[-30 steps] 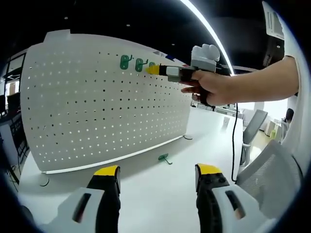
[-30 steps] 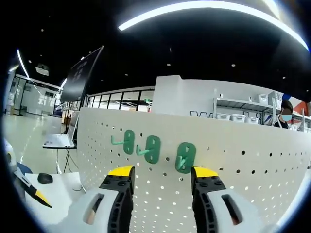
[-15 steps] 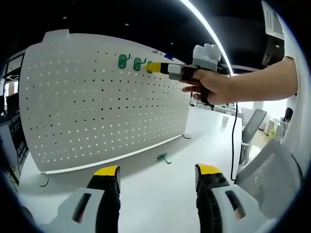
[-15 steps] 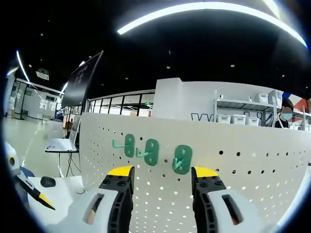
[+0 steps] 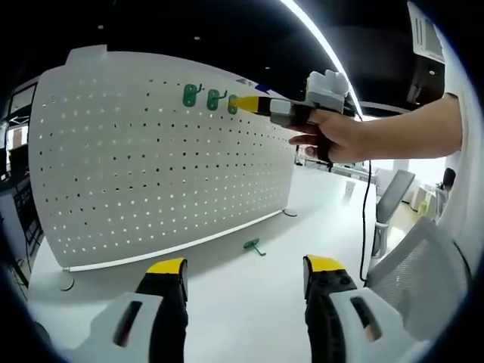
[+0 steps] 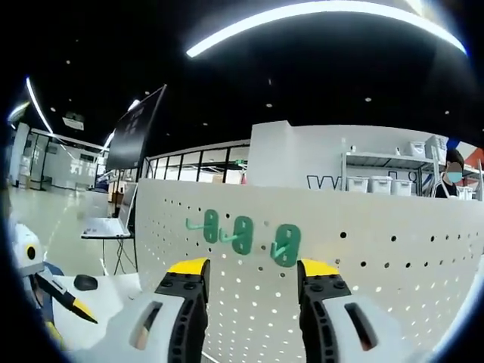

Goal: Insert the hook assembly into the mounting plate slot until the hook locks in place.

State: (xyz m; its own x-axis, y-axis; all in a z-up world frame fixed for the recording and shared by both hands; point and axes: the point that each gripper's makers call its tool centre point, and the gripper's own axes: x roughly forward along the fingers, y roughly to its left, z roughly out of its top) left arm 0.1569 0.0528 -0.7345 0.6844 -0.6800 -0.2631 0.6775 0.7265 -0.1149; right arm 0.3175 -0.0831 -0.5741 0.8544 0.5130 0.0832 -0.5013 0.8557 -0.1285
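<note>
Up near the pegboard's (image 5: pixel 151 151) top edge: three green hooks (image 6: pixel 242 234) seated in a row. Right gripper (image 6: pixel 250 271) just before them, jaws apart, empty. Spare hook (image 5: pixel 255 246) lies on white table (image 5: pixel 249 302) by board's foot. Left gripper (image 5: pixel 243 269) low over open tabletop, jaws apart, empty.

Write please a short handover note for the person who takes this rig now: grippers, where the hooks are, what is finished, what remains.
Left gripper: open, empty, low above the white table.
Right gripper: open, empty, just in front of the white perforated mounting board, near its top edge.
Done: three green plastic hooks sit in a row in the board's upper holes.
Left: one loose green hook lies on the table in front of the board; pick it up and insert it until it locks.
</note>
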